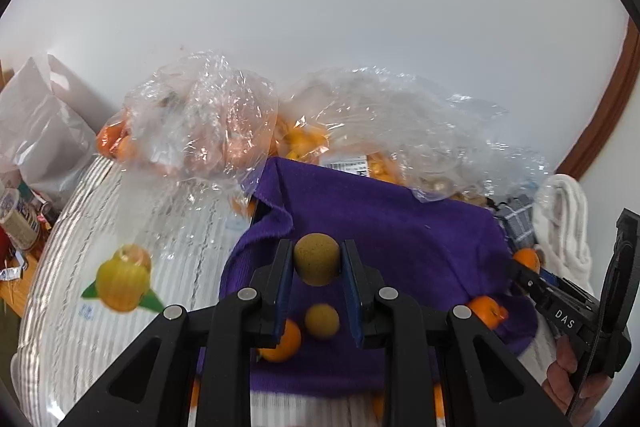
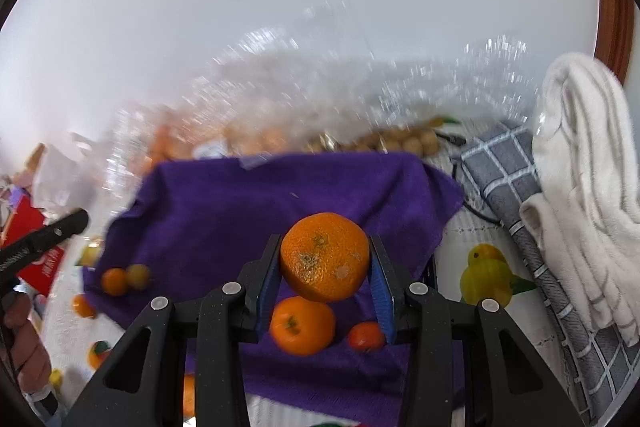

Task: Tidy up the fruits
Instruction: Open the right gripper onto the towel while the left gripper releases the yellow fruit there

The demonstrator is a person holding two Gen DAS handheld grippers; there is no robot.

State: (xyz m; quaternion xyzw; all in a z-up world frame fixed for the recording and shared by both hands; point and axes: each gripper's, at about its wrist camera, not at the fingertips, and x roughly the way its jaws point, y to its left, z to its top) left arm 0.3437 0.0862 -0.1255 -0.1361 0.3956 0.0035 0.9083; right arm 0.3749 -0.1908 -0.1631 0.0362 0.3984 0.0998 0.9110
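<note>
Both claws loaded, lifted over the purple towel (image 2: 280, 195) on the striped plastic-covered counter (image 1: 80, 227). Advice: carry level and sort by kind, small tan ones apart from oranges; release low so nothing rolls off the cloth. Left claw (image 1: 317, 265) is clenched narrow on a small round tan-brown fruit (image 1: 317, 263). Right claw (image 2: 324, 263) is wider, grasping a large orange mandarin (image 2: 324, 257). Loose oranges (image 2: 303, 325) lie below it. Far side: clear plastic fruit bags (image 1: 200, 115).
</note>
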